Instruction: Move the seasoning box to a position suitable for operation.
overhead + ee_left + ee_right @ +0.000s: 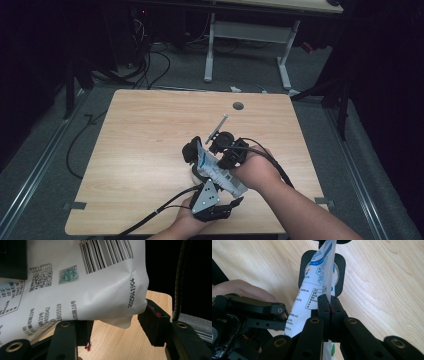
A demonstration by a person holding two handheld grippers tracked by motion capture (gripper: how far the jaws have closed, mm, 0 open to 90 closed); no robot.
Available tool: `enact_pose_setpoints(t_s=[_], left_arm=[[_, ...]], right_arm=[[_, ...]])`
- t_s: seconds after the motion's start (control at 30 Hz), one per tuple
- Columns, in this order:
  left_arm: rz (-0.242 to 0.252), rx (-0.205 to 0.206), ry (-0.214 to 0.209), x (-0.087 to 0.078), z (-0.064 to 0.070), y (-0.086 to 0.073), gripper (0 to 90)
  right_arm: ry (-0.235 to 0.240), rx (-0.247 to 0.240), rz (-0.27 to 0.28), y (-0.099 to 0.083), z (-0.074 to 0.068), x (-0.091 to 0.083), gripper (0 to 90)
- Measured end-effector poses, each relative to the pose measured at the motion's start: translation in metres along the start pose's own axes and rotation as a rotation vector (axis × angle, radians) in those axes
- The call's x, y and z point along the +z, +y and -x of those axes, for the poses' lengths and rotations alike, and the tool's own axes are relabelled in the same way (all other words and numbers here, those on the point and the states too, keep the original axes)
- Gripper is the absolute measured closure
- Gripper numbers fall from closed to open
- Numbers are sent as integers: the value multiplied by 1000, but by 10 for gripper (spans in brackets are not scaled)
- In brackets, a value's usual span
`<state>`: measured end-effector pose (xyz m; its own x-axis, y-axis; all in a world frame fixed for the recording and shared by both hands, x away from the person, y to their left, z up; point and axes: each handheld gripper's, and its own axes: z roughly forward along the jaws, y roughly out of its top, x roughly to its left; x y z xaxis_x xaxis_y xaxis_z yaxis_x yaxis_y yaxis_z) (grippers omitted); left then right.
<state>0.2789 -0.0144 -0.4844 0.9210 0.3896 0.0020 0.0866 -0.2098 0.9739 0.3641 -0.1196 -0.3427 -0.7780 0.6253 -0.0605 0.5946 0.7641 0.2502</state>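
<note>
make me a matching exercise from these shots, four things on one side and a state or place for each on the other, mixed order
Things:
1. right gripper
2. left gripper
3. white bag
4. grommet hole

States or places:
A. printed with a barcode, held above the table
B. jaws apart, the bag's corner between them
C. near the table's far edge
D. jaws clamped on the bag's thin edge

Pairs: 1-D, 2-B, 3-A, 4-C
</note>
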Motion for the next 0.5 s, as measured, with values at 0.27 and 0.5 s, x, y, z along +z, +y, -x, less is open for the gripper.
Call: enact_pose_setpoints(t_s=[0.27, 0.5], left_arm=[[3, 1, 2, 0, 0, 0, 483], [9, 1, 9, 0, 0, 1, 490]], right_arm=[[3, 4, 0, 0, 0, 0, 897], [-3, -2, -3, 1, 0, -1, 898]])
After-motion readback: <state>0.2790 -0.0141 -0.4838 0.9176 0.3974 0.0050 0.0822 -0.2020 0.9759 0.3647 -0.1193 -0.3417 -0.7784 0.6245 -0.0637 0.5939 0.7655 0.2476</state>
